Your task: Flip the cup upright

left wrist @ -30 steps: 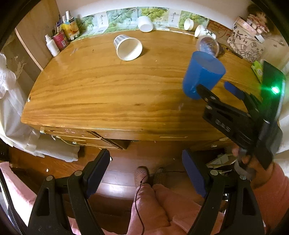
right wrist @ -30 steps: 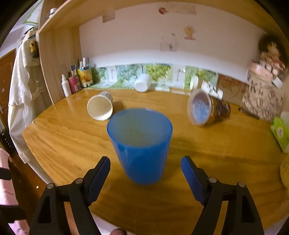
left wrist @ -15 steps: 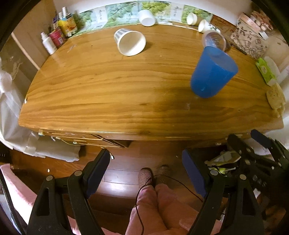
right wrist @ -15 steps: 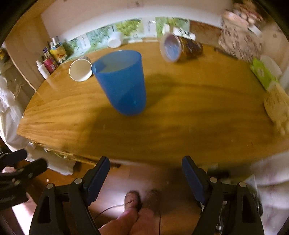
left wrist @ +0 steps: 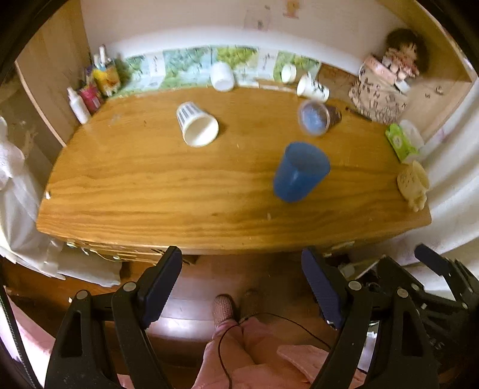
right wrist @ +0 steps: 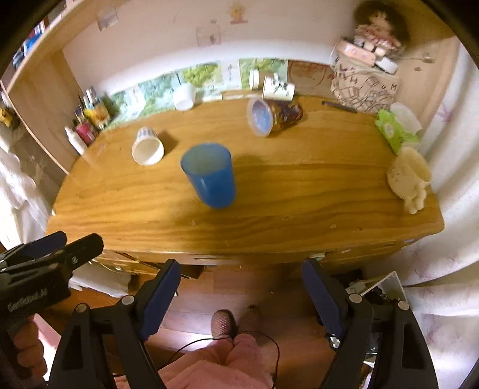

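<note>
Upright, blue cup [right wrist: 209, 175], mid-desk [right wrist: 299, 209], tools apart

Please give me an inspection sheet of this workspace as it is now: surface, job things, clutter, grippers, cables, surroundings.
Surface: wooden desk, bare at the front edge.
Job's things: blue cup stands upright, mouth up; nothing holds it.
Clutter: white paper cup and clear-lidded cup lie on their sides; bottles at back left; tissue pack on the right.
Grippers: left hand-held gripper open, off the desk; right hand-held gripper open, off the desk.
Cables: thin black cord across the lap.
Surroundings: doll on a patterned box, wood floor below.
</note>
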A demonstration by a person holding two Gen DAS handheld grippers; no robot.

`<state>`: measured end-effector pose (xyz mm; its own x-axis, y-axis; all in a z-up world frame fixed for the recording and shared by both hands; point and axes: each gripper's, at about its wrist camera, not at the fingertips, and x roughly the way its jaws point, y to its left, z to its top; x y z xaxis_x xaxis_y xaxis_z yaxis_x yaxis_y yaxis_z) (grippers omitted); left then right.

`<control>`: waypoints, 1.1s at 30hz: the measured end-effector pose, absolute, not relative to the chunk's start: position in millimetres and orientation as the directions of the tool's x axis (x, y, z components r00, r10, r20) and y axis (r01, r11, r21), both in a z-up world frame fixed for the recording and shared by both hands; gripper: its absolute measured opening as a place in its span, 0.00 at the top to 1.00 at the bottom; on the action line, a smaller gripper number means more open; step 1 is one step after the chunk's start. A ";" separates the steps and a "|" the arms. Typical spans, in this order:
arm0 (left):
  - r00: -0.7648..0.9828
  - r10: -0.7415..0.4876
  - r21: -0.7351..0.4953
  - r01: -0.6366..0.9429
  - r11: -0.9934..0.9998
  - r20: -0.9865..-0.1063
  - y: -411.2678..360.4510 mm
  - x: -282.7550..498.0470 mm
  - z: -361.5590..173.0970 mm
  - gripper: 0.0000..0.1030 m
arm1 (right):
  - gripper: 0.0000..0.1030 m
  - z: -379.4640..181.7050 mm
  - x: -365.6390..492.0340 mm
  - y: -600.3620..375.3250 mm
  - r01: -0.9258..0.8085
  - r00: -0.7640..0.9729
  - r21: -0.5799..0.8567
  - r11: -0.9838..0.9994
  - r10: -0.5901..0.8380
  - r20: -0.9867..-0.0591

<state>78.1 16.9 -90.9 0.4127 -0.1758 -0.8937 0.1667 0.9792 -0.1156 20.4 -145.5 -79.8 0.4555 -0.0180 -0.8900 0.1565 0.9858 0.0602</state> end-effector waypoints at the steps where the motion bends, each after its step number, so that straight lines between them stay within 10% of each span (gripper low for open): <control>1: 0.430 -0.170 -0.110 0.160 0.981 -0.887 18.8 75.4 -84.8 0.18 | 0.18 -73.0 17.2 -145.9 0.161 0.462 0.068 0.985 -0.014 -0.887; 33: 0.826 0.011 0.030 0.007 1.000 -0.564 41.0 2.9 -9.6 0.00 | 0.00 0.8 -54.4 -129.7 0.142 0.786 0.087 0.986 -0.059 -0.615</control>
<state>2.9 41.0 -9.6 0.8255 0.0111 -0.5643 0.0070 0.9995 0.0300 -54.4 -129.7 0.8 0.7861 -0.0592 -0.6153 0.1424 0.9860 0.0870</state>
